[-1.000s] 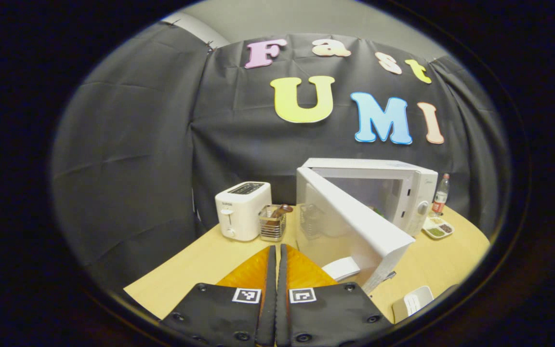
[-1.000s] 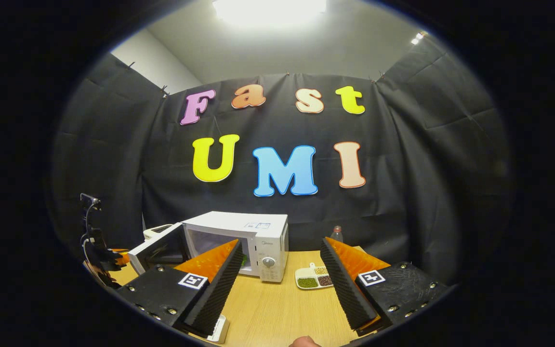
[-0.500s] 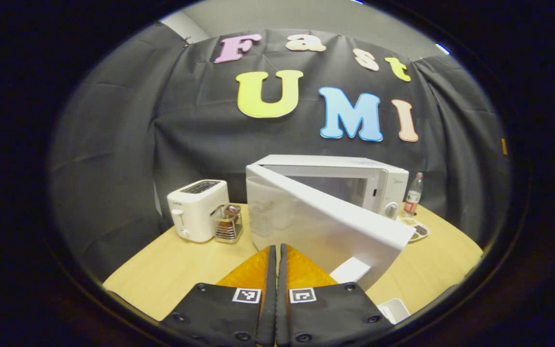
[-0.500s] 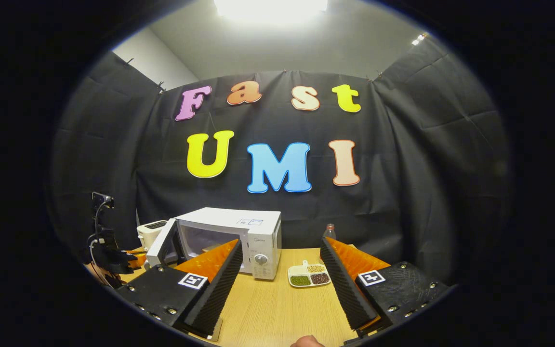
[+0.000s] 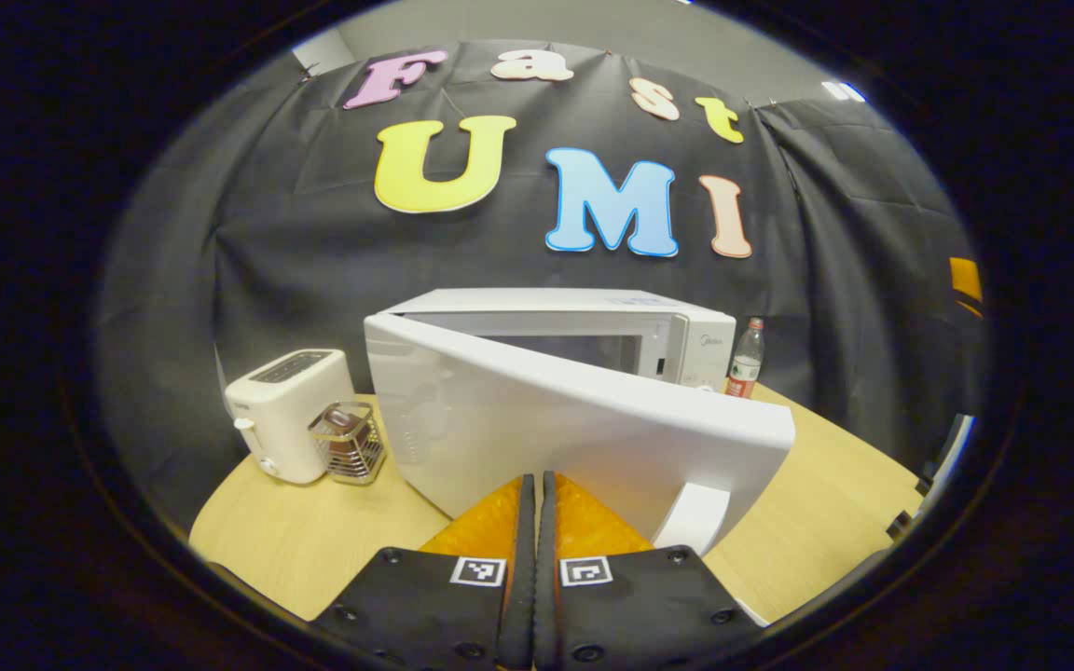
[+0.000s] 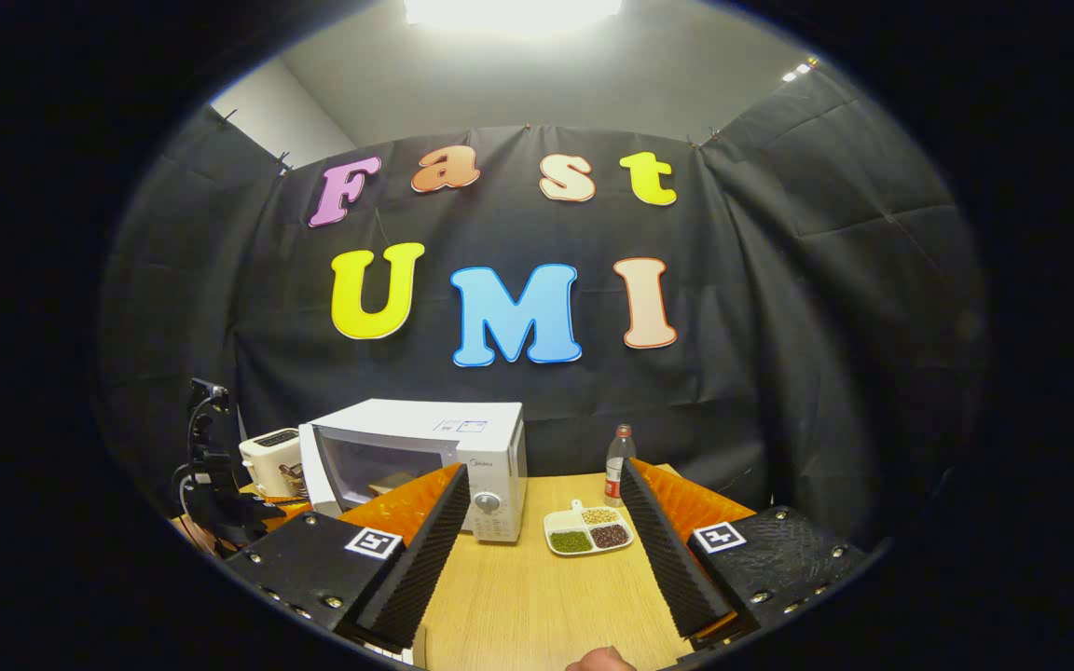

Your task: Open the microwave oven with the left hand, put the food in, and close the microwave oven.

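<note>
left gripper: bottom of left gripper view, fingers pressed flat together, nothing between them, tips right at the outer face of the door
right gripper: bottom of right gripper view, fingers spread wide, holding nothing, raised over bare table
table: light wood, everything stands on it
door: white, ajar at a shallow angle in left gripper view, hinge at its left, free edge toward the right; nearly flush with the oven in right gripper view
handle: white, low at the free edge of the door, just right of left gripper's fingers
microwave: white box, back left of table in right gripper view, dial on its right panel
food: something brownish inside behind the window in right gripper view, too small to identify
tray: white, compartments with green, dark and pale grains, just right of microwave
bottle: clear, red label, upright behind tray
toaster: white, left of microwave
rack: small wire holder, just beside toaster
stand: dark rig, far left in right gripper view
</note>
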Demonstrator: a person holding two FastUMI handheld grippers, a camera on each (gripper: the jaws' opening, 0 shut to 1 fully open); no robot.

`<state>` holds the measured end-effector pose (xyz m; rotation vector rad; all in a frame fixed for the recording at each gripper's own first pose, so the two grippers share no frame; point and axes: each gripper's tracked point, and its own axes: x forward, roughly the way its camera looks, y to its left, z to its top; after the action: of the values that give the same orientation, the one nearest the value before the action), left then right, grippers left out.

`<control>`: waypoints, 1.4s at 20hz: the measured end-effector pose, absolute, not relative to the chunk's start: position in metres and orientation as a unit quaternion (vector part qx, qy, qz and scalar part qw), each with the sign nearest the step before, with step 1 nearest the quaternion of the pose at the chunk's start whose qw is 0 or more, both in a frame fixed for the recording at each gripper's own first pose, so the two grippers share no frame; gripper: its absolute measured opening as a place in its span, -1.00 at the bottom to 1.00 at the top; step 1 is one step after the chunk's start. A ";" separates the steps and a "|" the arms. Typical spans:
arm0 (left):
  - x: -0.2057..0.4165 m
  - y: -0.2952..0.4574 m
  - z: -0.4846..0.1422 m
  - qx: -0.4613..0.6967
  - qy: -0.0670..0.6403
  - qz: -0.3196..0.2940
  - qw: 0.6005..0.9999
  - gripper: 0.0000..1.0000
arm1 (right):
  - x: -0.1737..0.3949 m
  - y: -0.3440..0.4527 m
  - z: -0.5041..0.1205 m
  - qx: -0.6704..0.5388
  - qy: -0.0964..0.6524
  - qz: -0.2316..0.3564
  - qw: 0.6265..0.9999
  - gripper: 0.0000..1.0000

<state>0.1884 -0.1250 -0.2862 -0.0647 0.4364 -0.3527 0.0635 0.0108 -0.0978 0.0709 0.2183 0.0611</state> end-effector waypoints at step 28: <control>0.319 -0.222 -0.297 -0.041 0.215 -0.208 0.953 -0.85 | 0.067 -0.041 -0.122 0.021 0.144 -0.098 0.985 0.95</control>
<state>0.3191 -0.2215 -0.2973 -0.0843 0.4372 -0.4223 0.0668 -0.0407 -0.1222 0.0414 0.2888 -0.1971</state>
